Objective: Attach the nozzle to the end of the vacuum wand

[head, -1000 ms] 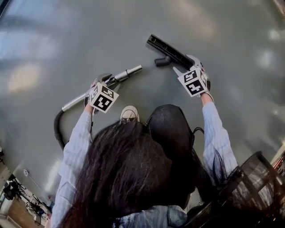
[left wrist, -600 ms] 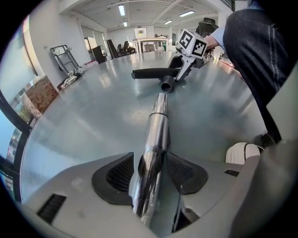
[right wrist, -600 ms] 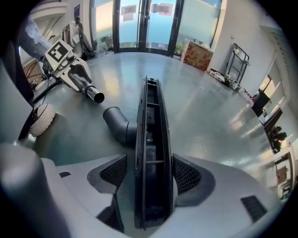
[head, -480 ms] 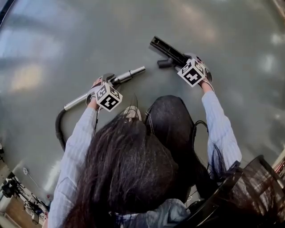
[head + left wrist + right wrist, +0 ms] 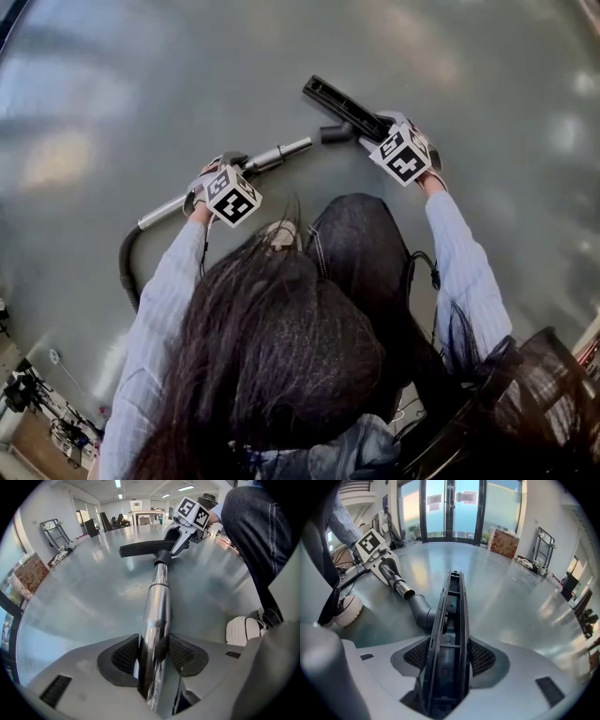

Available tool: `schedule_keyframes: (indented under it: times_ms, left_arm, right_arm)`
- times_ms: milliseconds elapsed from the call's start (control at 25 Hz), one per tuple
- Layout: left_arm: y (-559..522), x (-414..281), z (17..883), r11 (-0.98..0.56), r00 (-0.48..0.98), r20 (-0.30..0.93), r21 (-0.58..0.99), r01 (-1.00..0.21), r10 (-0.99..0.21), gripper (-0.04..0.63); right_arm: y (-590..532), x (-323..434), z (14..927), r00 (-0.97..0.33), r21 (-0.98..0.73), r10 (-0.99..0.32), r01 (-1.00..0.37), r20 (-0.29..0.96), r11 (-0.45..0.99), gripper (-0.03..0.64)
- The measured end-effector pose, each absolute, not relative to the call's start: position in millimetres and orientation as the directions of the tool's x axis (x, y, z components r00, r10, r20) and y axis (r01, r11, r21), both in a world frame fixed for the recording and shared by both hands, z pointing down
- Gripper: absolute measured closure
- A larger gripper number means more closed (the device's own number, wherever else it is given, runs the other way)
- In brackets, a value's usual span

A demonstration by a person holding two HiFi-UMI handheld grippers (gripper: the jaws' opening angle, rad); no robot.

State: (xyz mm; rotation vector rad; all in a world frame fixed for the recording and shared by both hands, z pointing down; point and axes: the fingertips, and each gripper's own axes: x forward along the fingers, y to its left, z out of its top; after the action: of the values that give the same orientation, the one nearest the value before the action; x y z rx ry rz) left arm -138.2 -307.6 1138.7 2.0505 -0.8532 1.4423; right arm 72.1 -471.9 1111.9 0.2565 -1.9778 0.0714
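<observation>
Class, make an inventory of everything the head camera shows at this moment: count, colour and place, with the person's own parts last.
vacuum wand: one, silver, left of centre, tip at the nozzle's neck
nozzle: one, black, above centre
hose: one, black, curving off the wand's left end
floor: one, glossy grey, throughout
mesh basket: one, black, bottom right corner
shoe: one, white, below the wand, partly behind hair
left gripper: one, grey with marker cube, shut on the vacuum wand
right gripper: one, grey with marker cube, jaws just closing, pads on the nozzle
sleeves: two, pale blue, one on each arm
hair: dark, bottom centre
</observation>
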Motion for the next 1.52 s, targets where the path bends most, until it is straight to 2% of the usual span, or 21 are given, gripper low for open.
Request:
schedule_keyframes:
  times_ms: [120,280,880,1520]
  left_arm:
    - [-297.8,-152.0,1146.2,-0.697,0.251,0.951,0.056,-0.715,-0.181,0.41]
    - [-292.5,-172.3,1149.8,-0.683,0.261,0.944,0.057,-0.728,-0.2,0.41]
    - [-297.3,-163.2,1138.5,-0.687,0.303,0.927,0.074,-0.723,-0.219,0.41]
    - [-295.9,-154.5,1124.3,-0.735,0.356,0.908,0.084,-0.673,-0.221,0.419]
  right_arm:
    - [-460.8,42.4,1112.2,-0.434,0.042,-0.114,-0.172,0.893,0.984,0.37]
    - [-454.3,13.2,1112.4,-0.474,0.001,-0.07,-0.144,0.878,0.99,0.376]
    - [-454.5,14.7,1080.3,-0.571,-0.083,-0.013,-0.142,0.821,0.986,0.382]
    - [-453.3,4.0,1067.9,-0.577,-0.062,0.044,-0.011,0.816,0.998,0.382]
